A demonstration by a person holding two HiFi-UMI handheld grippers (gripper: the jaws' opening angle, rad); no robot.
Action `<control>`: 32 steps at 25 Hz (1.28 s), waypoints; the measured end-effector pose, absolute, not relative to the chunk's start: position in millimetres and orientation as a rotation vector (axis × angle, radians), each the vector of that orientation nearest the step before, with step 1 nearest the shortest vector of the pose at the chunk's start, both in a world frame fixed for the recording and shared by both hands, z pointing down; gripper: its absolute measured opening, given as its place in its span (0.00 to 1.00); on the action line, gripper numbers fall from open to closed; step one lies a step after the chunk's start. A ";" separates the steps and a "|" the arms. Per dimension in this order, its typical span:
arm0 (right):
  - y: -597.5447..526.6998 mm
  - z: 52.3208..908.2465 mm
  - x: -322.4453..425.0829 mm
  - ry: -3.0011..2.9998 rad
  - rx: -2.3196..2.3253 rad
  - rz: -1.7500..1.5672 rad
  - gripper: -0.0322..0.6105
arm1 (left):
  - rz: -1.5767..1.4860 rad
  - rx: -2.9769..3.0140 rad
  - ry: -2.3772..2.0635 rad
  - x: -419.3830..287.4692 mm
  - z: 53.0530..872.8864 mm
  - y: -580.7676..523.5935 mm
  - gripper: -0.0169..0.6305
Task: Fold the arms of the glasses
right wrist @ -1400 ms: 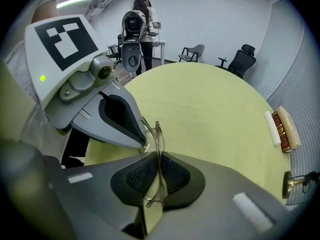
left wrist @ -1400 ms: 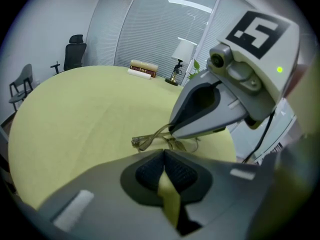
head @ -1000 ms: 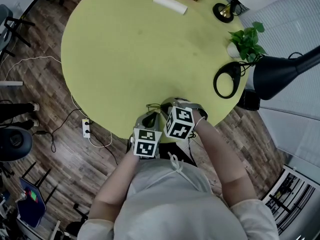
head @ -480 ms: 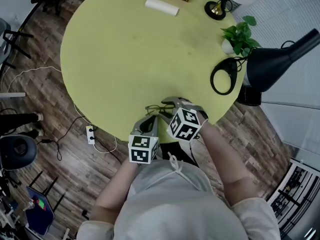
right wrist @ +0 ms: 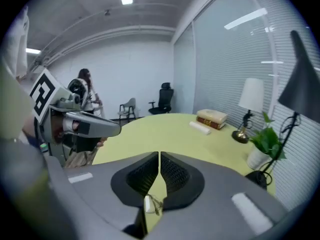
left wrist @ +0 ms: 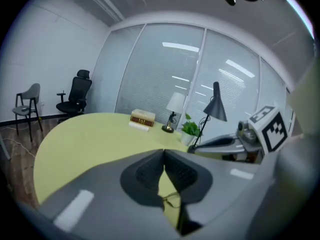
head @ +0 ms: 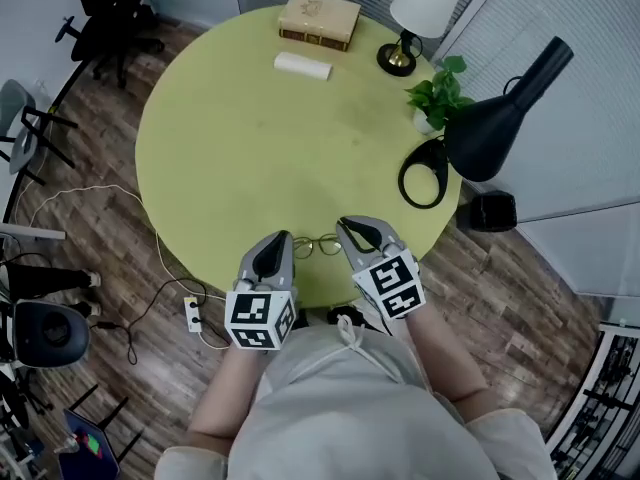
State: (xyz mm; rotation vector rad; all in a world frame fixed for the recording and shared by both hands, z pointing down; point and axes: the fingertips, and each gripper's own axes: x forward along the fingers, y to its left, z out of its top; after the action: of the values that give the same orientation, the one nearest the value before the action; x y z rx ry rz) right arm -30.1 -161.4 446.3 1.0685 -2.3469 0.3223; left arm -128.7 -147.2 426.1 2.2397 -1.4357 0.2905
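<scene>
Thin-rimmed glasses (head: pixel 318 246) lie on the yellow-green round table (head: pixel 260 148) close to its near edge. My left gripper (head: pixel 276 242) hovers just left of them and my right gripper (head: pixel 347 229) just right; neither touches them. In the left gripper view the pads (left wrist: pixel 150 171) meet at the tips, and the glasses (left wrist: pixel 172 200) show below through the gap. The right gripper's jaws have just been closing. Its pads (right wrist: pixel 172 174) now stand together with nothing between them, and the glasses (right wrist: pixel 151 204) lie underneath.
At the table's far side are a book (head: pixel 318 18), a white roll (head: pixel 302 65) and a white-shaded table lamp (head: pixel 420 13). A potted plant (head: pixel 435 93) and a black desk lamp (head: pixel 500 118) with a ring base (head: pixel 422 173) stand at the right edge. A power strip (head: pixel 195 315) lies on the floor.
Both grippers have lifted off the glasses and drawn apart, leaving them uncovered on the table. The right gripper's marker cube has rolled. The head view has tilted toward the table's far side.
</scene>
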 end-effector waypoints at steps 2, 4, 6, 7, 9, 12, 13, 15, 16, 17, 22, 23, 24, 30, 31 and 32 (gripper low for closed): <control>-164.0 422.1 -16.9 -2.365 1.220 0.333 0.05 | 0.245 2.274 -1.475 -132.0 400.6 -148.4 0.04; -165.1 400.8 -6.6 -2.391 1.324 0.331 0.05 | 0.220 2.318 -1.515 -132.8 376.4 -150.3 0.04; -165.4 382.8 2.9 -2.415 1.408 0.327 0.05 | 0.208 2.372 -1.552 -131.2 353.0 -152.1 0.04; -165.3 375.2 7.2 -2.423 1.445 0.327 0.05 | 0.198 2.394 -1.568 -130.6 341.9 -152.6 0.04; -164.6 364.5 14.3 -2.430 1.507 0.333 0.05 | 0.176 2.413 -1.600 -131.4 323.8 -152.7 0.04; -160.7 357.9 19.7 -2.426 1.542 0.331 0.05 | 0.158 2.409 -1.643 -134.3 309.6 -151.7 0.04; -159.5 356.1 20.7 -2.424 1.540 0.321 0.05 | 0.151 2.409 -1.649 -134.2 307.2 -151.7 0.04; -157.5 352.5 21.6 -2.426 1.532 0.300 0.05 | 0.143 2.407 -1.654 -133.4 305.4 -151.5 0.04; -156.3 351.4 21.4 -2.429 1.527 0.293 0.05 | 0.143 2.405 -1.658 -133.3 305.9 -150.9 0.04; -154.9 350.8 20.7 -2.432 1.521 0.289 0.05 | 0.146 2.400 -1.663 -133.8 307.1 -150.0 0.04; -150.8 350.1 16.7 -2.443 1.498 0.276 0.05 | 0.151 2.371 -1.672 -136.3 313.5 -147.5 0.04; -151.4 350.2 16.5 -2.445 1.493 0.279 0.05 | 0.153 2.369 -1.675 -136.0 313.5 -148.2 0.04; -151.8 350.5 16.2 -2.448 1.488 0.285 0.05 | 0.157 2.366 -1.679 -135.7 313.7 -148.7 0.04; -151.1 356.6 15.6 -2.449 1.466 0.303 0.05 | 0.180 2.352 -1.676 -131.1 322.2 -146.0 0.04; -151.1 357.0 15.4 -2.449 1.463 0.304 0.05 | 0.185 2.350 -1.674 -130.3 323.6 -145.5 0.04; -151.1 357.3 14.9 -2.449 1.459 0.306 0.05 | 0.189 2.348 -1.672 -130.0 324.7 -145.0 0.04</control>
State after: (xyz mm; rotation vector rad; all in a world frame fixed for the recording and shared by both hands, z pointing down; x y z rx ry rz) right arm 14.9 -151.1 357.3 1.4593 -2.4488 0.3057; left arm -130.0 -145.0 324.7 2.3478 -1.6719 0.1886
